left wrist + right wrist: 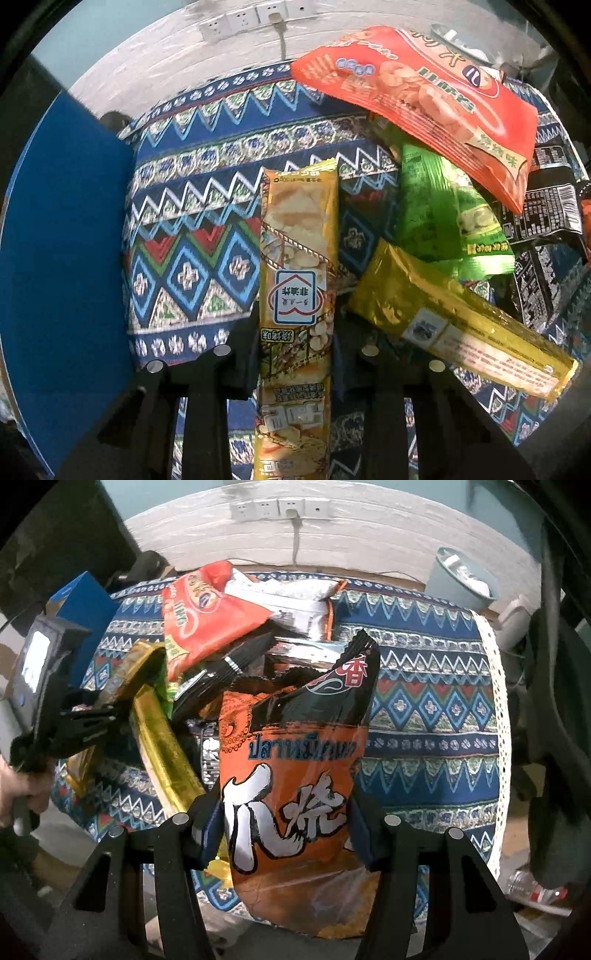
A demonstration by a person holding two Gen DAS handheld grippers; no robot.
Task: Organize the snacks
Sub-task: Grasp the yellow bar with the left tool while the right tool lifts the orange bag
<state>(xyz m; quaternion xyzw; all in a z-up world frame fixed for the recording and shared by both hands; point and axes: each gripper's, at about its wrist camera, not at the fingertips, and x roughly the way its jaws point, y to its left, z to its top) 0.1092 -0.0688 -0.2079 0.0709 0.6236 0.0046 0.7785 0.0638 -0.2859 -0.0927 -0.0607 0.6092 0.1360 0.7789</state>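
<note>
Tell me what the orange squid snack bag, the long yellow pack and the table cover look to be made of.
Orange squid snack bag: glossy plastic film, probably foil-lined; it creases sharply and throws glare. Long yellow pack: shiny printed plastic wrapper with a crimped end seal. Table cover: looks like matte woven or printed cloth; its lace-like white edge shows in the right wrist view.

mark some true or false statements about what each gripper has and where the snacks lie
1. The left gripper is shut on the long yellow packet. True.
2. The right gripper holds a green bag. False: its pads clamp the orange and black bag.
3. The red bag lies on top of the green bag. True.
4. The patterned cloth is plain white. False: it has blue zigzag and diamond bands.
</note>
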